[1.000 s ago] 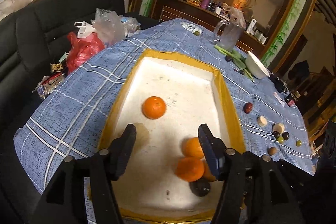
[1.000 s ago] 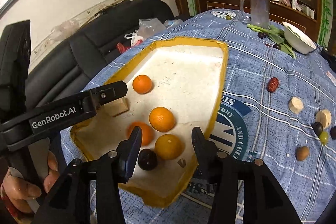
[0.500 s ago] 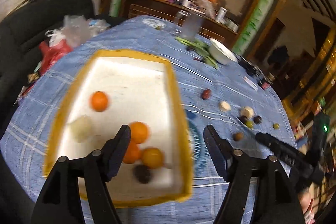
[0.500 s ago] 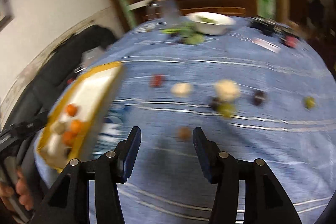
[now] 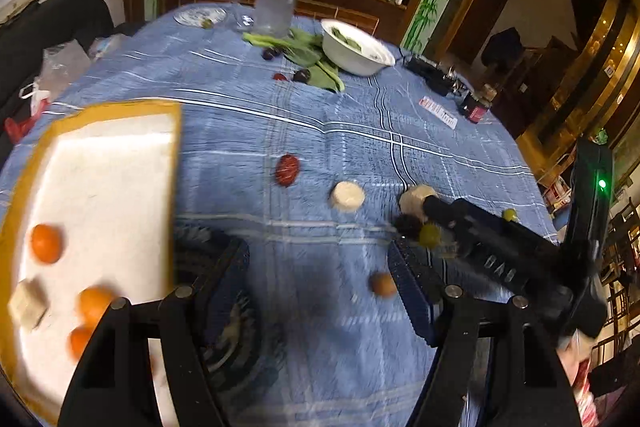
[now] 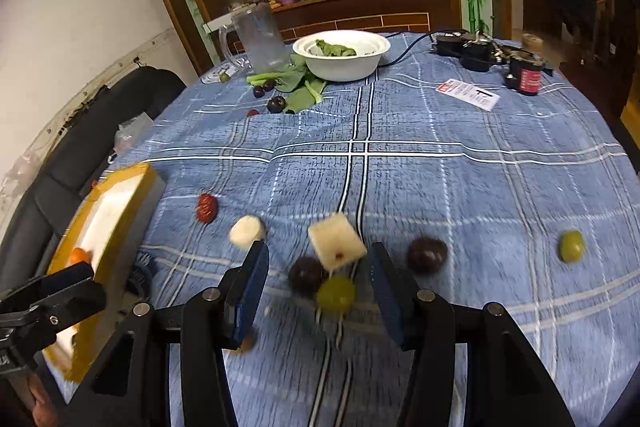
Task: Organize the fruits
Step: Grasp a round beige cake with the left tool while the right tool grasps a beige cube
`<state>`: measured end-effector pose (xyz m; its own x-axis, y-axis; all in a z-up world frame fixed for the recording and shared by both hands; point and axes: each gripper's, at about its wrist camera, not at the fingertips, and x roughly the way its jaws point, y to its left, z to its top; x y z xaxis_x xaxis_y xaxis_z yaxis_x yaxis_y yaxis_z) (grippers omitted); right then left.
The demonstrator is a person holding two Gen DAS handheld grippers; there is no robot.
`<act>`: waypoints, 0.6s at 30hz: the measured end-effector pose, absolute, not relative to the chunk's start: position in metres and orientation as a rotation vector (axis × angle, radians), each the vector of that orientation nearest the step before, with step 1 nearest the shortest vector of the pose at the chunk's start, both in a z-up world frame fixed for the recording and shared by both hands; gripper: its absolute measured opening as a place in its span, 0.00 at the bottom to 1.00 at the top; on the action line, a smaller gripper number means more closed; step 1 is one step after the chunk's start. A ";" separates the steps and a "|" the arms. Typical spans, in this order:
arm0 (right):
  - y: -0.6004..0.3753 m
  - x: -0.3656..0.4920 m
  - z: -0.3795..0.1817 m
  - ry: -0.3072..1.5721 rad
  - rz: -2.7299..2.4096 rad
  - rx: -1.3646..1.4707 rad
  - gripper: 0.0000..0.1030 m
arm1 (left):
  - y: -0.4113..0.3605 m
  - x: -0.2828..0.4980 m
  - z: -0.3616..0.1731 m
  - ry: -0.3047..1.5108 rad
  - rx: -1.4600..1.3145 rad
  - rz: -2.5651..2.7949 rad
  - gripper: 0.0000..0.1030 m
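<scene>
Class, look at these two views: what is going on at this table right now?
A person holds two black grippers over a blue checked tablecloth. The right gripper, open, hangs over a green grape, a dark plum and a pale cut block. The left gripper is open and empty. Oranges already lie in the yellow-rimmed white tray.

The right gripper (image 6: 318, 291) hangs over the blue plaid tablecloth (image 6: 440, 167) with its jaws apart, nothing pressed between them. In line with the gap lie a round green grape (image 6: 336, 293), a dark purple grape (image 6: 306, 275) touching it, and a pale square fruit chunk (image 6: 337, 241) just behind. A second dark grape (image 6: 427, 254) sits to the right, a lone green grape (image 6: 571, 246) farther right. A red date (image 6: 206, 207) and a pale round slice (image 6: 247, 231) lie near the yellow-rimmed white foam tray (image 6: 140, 183)
</scene>
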<state>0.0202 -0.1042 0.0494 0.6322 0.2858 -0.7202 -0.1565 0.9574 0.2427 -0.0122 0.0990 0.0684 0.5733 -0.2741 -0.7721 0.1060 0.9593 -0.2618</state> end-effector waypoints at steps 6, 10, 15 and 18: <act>-0.105 0.041 0.025 0.885 0.262 0.178 0.50 | 0.061 0.032 0.032 0.970 -0.127 -0.234 0.53; -0.118 0.043 0.020 0.887 0.271 0.232 0.40 | 0.054 0.048 0.020 0.972 -0.128 -0.253 0.43; -0.127 0.039 0.023 0.872 0.270 0.273 0.40 | 0.051 0.061 0.012 0.958 -0.130 -0.267 0.43; -0.126 0.038 0.025 0.864 0.260 0.261 0.40 | 0.040 0.055 0.008 0.917 -0.043 -0.255 0.41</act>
<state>0.0379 -0.1262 0.0253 0.6222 0.3284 -0.7106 -0.1189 0.9369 0.3289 0.0547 0.0405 0.0080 0.5800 -0.2365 -0.7796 0.2002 0.9690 -0.1450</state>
